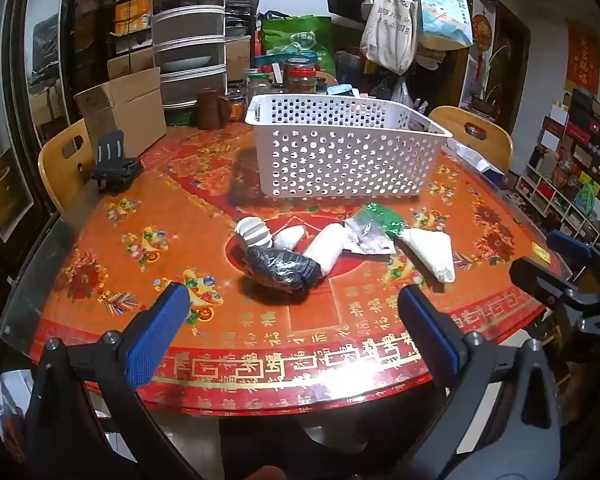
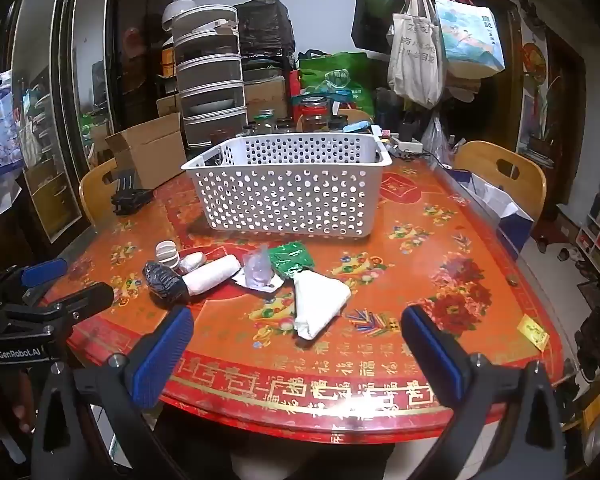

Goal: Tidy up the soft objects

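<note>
A white perforated basket [image 1: 348,148] [image 2: 288,196] stands on the red patterned table [image 1: 140,240] [image 2: 440,248]. In front of it lie soft items: a black wrapped bundle [image 1: 282,268] [image 2: 165,280], a white roll [image 1: 327,250] [image 2: 216,274], a small white bundle [image 1: 289,237] [image 2: 191,261], a ribbed white item [image 1: 253,232] [image 2: 167,253], a clear packet [image 1: 366,236] [image 2: 258,272], a green packet [image 1: 382,218] [image 2: 291,258] and a folded white cloth [image 1: 432,254] [image 2: 318,306]. My left gripper [image 1: 294,320] and right gripper [image 2: 296,340] are both open and empty, near the table's front edge.
A cardboard box [image 1: 122,106] [image 2: 148,152], jars [image 1: 300,76] and a drawer tower [image 1: 190,40] crowd the table's far side. A black clamp-like device [image 1: 114,164] lies at the left. Wooden chairs [image 1: 62,164] [image 2: 500,172] stand at both sides. Bags [image 2: 416,52] hang behind.
</note>
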A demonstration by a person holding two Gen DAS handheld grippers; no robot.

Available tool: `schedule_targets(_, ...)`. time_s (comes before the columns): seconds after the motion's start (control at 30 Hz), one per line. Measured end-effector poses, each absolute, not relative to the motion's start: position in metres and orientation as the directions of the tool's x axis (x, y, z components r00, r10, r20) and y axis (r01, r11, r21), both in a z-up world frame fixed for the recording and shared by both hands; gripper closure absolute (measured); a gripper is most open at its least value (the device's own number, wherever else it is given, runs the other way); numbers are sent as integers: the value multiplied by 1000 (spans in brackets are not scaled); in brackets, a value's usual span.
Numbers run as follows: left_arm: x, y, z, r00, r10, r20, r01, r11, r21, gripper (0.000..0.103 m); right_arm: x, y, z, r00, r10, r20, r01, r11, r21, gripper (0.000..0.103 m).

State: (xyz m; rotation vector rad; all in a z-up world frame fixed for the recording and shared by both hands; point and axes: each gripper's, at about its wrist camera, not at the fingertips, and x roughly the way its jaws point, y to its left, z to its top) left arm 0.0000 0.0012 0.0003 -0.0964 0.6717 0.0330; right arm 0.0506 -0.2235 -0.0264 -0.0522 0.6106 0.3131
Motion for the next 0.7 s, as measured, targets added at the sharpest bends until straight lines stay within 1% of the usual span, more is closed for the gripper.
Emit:
schedule_targets(0.23, -7, 4, 3, 793, -6, -609, -53, 996, -78, 0, 50, -224, -27, 774, 275, -570, -304, 952, 46, 0)
schedule_targets(0.27, -1, -2, 2, 786, 12, -618, -59, 997, -56, 0, 51, -224, -27, 774, 275, -570, -304, 951, 46, 0)
schedule_targets(0.7, -4, 3, 4, 788, 14, -615, -61, 997, -55, 0, 50, -224, -28, 773, 279, -570, -306, 951, 49, 0)
